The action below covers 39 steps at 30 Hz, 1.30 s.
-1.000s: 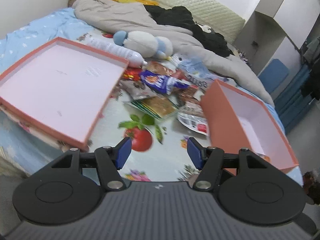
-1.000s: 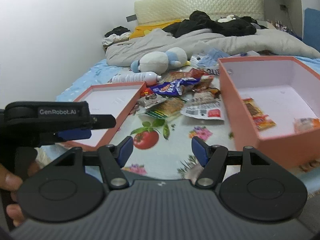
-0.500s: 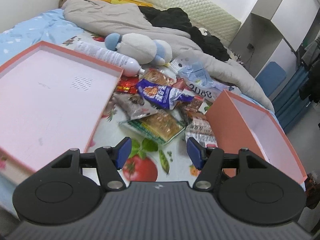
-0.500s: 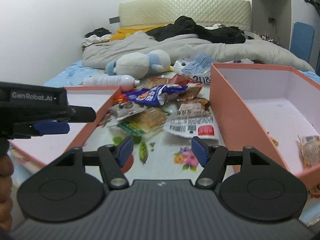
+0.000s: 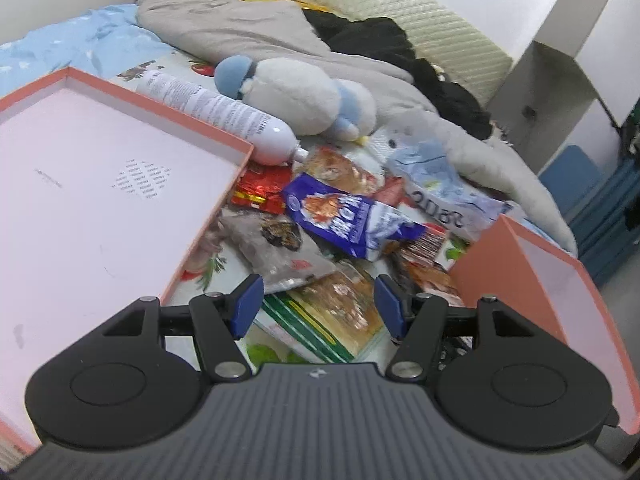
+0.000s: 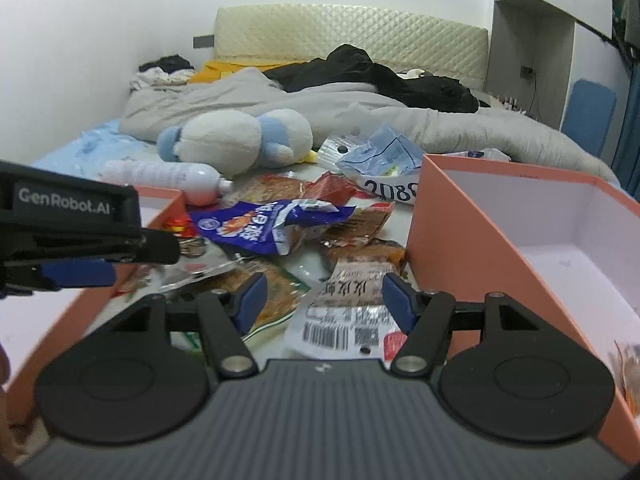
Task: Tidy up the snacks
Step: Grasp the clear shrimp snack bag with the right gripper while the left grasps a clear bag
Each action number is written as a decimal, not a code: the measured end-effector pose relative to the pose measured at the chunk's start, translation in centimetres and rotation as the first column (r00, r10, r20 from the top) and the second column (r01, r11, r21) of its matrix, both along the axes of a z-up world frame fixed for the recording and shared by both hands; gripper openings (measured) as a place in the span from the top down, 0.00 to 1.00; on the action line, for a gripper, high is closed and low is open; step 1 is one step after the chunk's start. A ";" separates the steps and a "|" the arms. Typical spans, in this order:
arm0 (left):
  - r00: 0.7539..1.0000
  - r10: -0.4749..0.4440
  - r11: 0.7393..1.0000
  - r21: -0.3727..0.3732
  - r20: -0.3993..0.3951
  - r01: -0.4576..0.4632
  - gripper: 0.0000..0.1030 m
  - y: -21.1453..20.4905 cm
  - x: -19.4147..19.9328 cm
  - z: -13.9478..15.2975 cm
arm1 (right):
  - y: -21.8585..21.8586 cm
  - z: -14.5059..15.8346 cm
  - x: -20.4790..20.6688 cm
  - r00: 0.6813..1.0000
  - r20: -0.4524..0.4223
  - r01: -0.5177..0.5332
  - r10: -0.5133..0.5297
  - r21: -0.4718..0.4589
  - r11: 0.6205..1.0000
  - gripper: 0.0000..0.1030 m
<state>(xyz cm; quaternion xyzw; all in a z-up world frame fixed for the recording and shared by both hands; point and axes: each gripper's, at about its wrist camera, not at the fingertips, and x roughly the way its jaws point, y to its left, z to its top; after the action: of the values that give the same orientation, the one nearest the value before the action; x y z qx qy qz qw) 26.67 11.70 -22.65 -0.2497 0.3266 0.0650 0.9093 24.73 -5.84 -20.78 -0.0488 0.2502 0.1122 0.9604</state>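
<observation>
Snack packets (image 5: 340,240) heaped on the bed between two orange boxes: shallow lid (image 5: 100,184) at left, deeper box (image 6: 520,248) at right. Left hand-held gripper (image 5: 316,308) wide open, empty, poised directly over a green-edged biscuit packet (image 5: 332,316). Packet lying flat, long axis running from near left to far right, roughly diagonal to the jaw line. Right hand-held gripper (image 6: 322,300) also wide open, empty, with a white barcode packet (image 6: 348,312) just ahead between the fingers, long axis pointing away from the camera. Deeper box touching or just beside that packet's right edge. Likely next step: lower either gripper onto its nearest packet; biscuit packet may need a wrist turn to close across its short side.
</observation>
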 end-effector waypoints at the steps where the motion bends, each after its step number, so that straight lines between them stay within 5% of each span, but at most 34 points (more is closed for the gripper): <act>1: 1.000 0.007 1.000 0.000 -0.009 -0.007 0.35 0.1 0.5 -0.3 | 0.0 -0.1 0.4 1.000 -0.001 0.009 -0.009 -0.002 1.000 0.36; 14: 0.991 0.132 0.991 0.010 -0.035 -0.132 0.35 0.6 4.8 -2.3 | 0.8 -1.9 5.2 0.999 -0.031 0.019 -0.023 -0.130 0.991 0.36; 22: 0.990 0.122 0.993 0.013 -0.064 -0.121 0.35 1.1 6.4 -3.8 | 1.2 -2.8 6.1 1.000 -0.017 -0.007 0.003 -0.261 0.965 0.37; 35: 0.989 0.110 0.994 -0.004 -0.094 -0.111 0.37 1.2 8.0 -5.3 | 1.4 -4.6 7.1 0.997 -0.071 -0.053 0.035 -0.268 0.962 0.35; 39: 0.989 0.116 0.993 0.002 -0.095 -0.116 0.44 1.1 8.3 -5.7 | 1.1 -4.7 7.4 0.996 -0.081 -0.049 0.029 -0.261 0.964 0.42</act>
<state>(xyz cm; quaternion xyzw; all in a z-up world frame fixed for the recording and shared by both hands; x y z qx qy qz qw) 34.93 12.79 -28.32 -0.2663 0.3545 0.1292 0.8870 32.13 -4.72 -25.52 -0.1762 0.2985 0.0988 0.9328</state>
